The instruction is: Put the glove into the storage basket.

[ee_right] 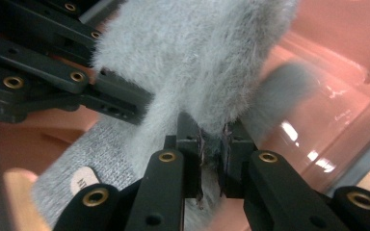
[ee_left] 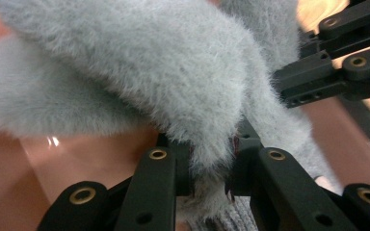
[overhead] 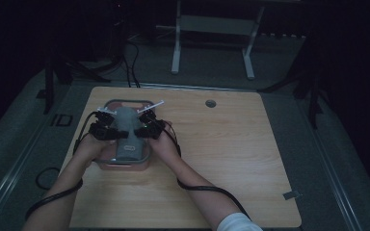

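Both the left gripper (overhead: pixel 105 111) and right gripper (overhead: pixel 150 107) pinch the fluffy grey slipper (overhead: pixel 127 134) between them.

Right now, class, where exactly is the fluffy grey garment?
In the high view the fluffy grey garment lies over the pink tray at the wooden table's left side, pinched between the left gripper and the right gripper.
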`<state>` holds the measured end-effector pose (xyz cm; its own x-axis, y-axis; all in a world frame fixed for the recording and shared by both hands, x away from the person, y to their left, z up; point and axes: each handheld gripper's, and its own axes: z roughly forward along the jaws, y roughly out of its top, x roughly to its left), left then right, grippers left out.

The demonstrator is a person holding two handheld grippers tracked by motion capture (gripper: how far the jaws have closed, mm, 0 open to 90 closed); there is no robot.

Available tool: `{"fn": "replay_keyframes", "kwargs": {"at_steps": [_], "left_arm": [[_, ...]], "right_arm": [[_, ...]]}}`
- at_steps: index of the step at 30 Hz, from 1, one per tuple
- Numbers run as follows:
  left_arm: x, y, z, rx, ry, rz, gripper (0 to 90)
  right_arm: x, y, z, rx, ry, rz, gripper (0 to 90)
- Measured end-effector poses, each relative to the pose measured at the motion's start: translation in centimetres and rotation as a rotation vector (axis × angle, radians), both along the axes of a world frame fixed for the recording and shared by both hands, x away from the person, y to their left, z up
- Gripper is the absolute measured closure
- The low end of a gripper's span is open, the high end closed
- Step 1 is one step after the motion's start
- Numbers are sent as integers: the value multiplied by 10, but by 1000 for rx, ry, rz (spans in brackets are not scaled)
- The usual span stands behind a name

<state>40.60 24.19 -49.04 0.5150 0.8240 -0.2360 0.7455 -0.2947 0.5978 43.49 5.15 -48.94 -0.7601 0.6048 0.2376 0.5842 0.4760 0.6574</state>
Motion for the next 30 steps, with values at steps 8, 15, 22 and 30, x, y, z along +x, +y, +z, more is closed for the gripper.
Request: {"fn": "replay_keyframes", "kwargs": {"at_steps": [8,15,22,30], "left_arm": [[14,-13,-9,68,80,25,767],[18,-20,-16,182,115,24,709],[15,-19,-13,228,57,104,406],[1,-13,1,191,-63,147,164]], "right_arm": [[8,2,-10,-67,36,-17,781],[1,0,0,-41,-20,20,522],[-1,-24,24,33,-49,18,333],[-3,-55,36,74,-66,46,174]]}}
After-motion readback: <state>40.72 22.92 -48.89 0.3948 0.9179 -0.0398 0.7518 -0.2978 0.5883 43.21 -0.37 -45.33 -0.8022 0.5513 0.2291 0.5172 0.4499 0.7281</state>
